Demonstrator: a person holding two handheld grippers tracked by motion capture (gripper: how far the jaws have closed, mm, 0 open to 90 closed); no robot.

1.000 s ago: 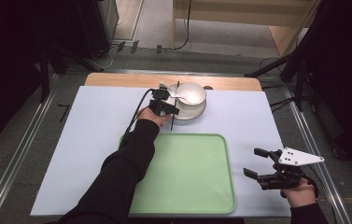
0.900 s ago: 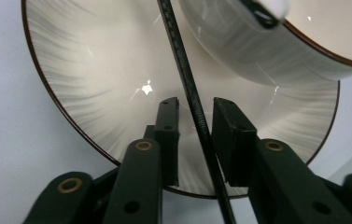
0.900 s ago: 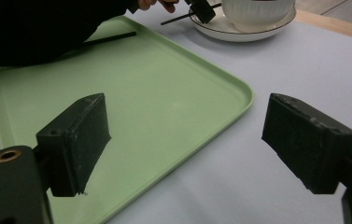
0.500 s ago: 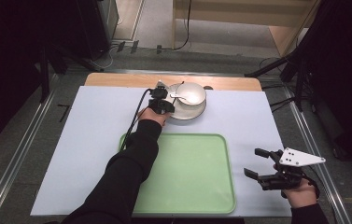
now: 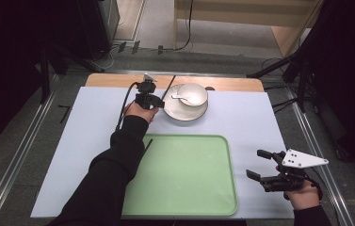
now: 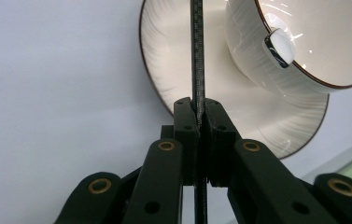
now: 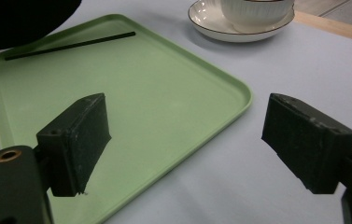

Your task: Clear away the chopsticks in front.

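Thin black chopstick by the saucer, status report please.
Left hand-held gripper shut on thin black chopstick, lifted beside white ribbed saucer. Right hand-held gripper open, idle. Second black chopstick on green plastic tray. Nothing blocking.

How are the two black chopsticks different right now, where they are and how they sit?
One chopstick is clamped in the shut left gripper, raised beside the saucer; the other chopstick lies flat in the green tray, ungripped. The right gripper is open, away from both. Both are thin, straight, black.
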